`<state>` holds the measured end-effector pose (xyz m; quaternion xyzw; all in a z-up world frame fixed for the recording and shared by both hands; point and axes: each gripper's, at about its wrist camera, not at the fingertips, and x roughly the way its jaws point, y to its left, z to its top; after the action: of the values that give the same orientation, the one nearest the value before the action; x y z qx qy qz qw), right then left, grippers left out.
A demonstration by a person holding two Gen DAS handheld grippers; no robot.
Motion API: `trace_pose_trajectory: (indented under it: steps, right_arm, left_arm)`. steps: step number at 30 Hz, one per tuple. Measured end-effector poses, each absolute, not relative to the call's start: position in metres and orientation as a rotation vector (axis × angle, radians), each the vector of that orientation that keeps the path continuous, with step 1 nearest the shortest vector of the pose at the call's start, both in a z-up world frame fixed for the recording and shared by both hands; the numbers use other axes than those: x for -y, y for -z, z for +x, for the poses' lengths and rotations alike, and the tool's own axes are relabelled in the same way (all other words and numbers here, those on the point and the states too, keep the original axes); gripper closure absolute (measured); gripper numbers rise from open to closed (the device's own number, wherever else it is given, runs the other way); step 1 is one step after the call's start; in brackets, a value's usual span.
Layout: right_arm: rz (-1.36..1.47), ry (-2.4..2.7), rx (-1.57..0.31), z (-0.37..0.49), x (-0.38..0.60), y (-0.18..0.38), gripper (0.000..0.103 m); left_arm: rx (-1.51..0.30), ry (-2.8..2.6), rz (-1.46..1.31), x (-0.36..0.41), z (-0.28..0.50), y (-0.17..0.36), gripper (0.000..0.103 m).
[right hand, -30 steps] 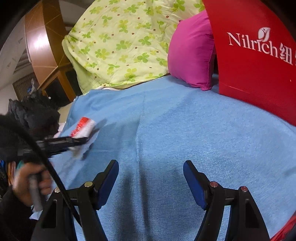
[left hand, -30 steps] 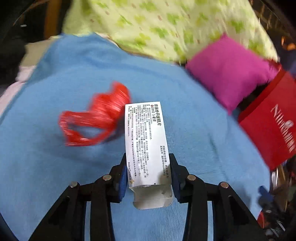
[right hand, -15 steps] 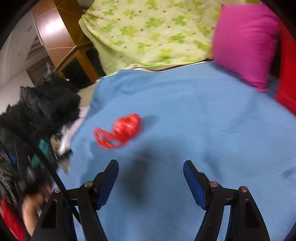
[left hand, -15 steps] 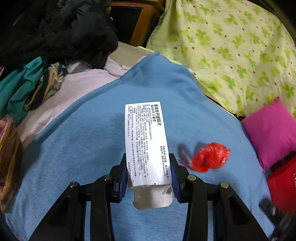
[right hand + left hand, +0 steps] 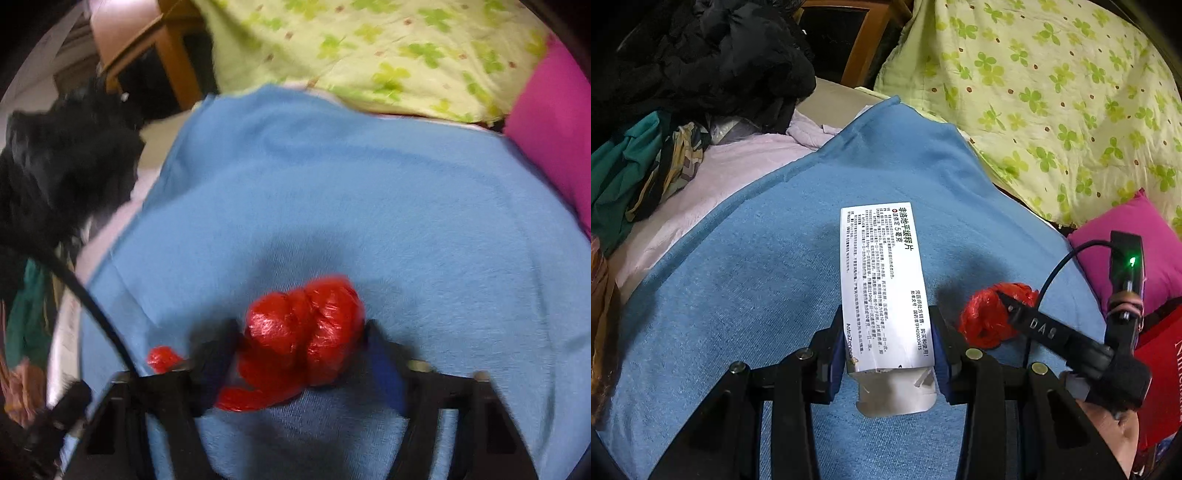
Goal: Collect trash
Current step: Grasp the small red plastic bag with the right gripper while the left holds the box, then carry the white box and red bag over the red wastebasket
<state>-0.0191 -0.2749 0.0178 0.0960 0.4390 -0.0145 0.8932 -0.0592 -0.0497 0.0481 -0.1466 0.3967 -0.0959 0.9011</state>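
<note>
Just right of the white medicine box clamped in the left gripper, the red plastic wad lies on the blue blanket. The right gripper straddles it, its jaws closing but not yet visibly pressing.

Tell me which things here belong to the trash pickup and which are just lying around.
Trash job:
- white box, clamped in left tongs
- red bag, between the closing right tongs

Lying about:
- blue blanket
- pink pillow
- green quilt
- black clothes

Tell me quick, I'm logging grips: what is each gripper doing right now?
Left gripper: shut on the white box.
Right gripper: jaws closing around the red bag, grip not yet certain.
</note>
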Motion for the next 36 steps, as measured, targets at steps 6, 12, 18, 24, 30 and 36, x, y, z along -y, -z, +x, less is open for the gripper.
trace_pose_trajectory:
  steps: [6,12,18,24,30,36]
  right_arm:
    - [0.167,0.048,-0.873,-0.054,0.293,-0.042,0.044]
    - [0.177,0.105,-0.817,-0.132,0.332,-0.076,0.044]
    - [0.222,0.152,-0.758,-0.209,0.368,-0.104,0.044]
    - [0.303,0.184,-0.678,-0.295,0.4,-0.124,0.044]
    - [0.366,0.222,-0.627,-0.366,0.419,-0.127,0.044]
    - [0.428,0.265,-0.564,-0.426,0.435,-0.133,0.044]
  left_arm:
    - [-0.817,0.195,-0.282,0.055,-0.061,-0.047,0.061]
    - [-0.822,0.19,-0.22,0.067,-0.066,-0.044,0.061]
    - [-0.823,0.159,-0.126,0.079,-0.078,-0.039,0.061]
    - [-0.818,0.147,-0.045,0.088,-0.108,-0.046,0.061]
    - [-0.807,0.185,0.02,0.102,-0.147,-0.06,0.061]
    - [-0.757,0.224,0.062,0.117,-0.176,-0.088,0.061]
